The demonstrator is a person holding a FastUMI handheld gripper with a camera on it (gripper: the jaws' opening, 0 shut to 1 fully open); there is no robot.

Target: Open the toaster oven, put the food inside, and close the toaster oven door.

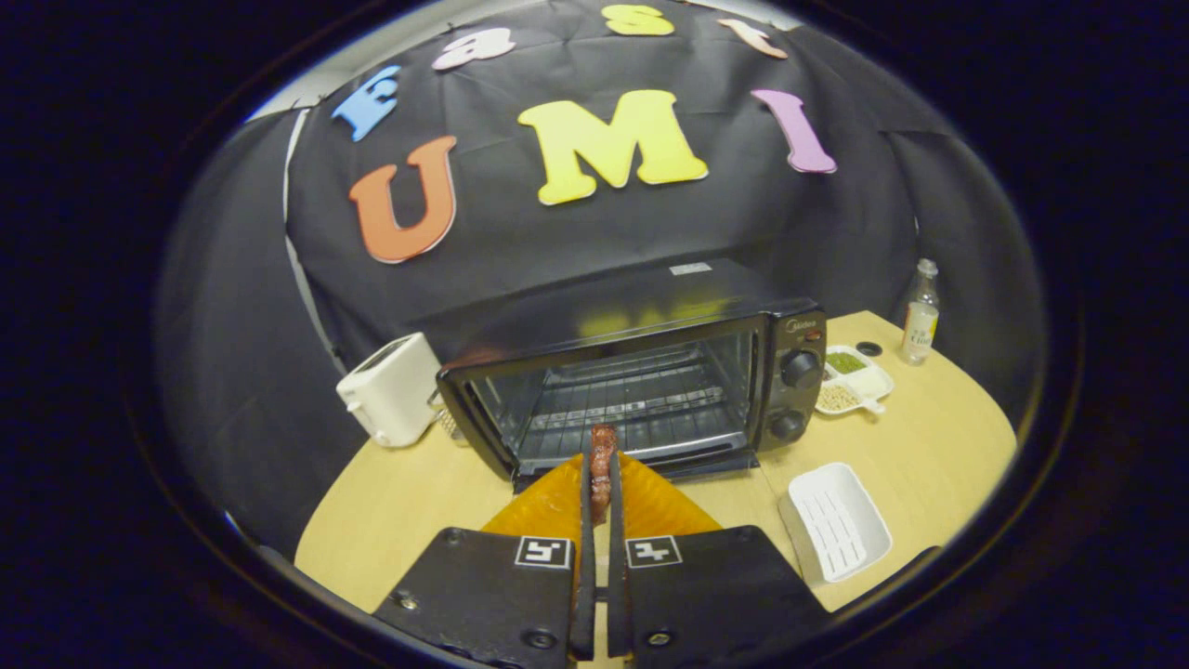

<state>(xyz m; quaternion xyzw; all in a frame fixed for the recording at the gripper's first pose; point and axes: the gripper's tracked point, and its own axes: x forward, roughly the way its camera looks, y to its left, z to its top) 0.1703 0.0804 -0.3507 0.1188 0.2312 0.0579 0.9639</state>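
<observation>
A black toaster oven (pixel 641 372) stands on the wooden table beyond my fingers, its door folded down and the wire rack (pixel 632 409) inside exposed. My gripper (pixel 601 465) is shut on a thin reddish-brown piece of food (pixel 603 465), which stands upright between the fingertips just in front of the oven's open mouth. Under the fingers lies an orange ribbed plate (pixel 557 506), partly hidden by the gripper body.
A white toaster (pixel 390 390) sits left of the oven. To its right are a divided white dish (pixel 859 379) with green and tan food, a small dark cap (pixel 869 348), and a bottle (pixel 920 321). A white slotted tray (pixel 836 520) lies near the front right.
</observation>
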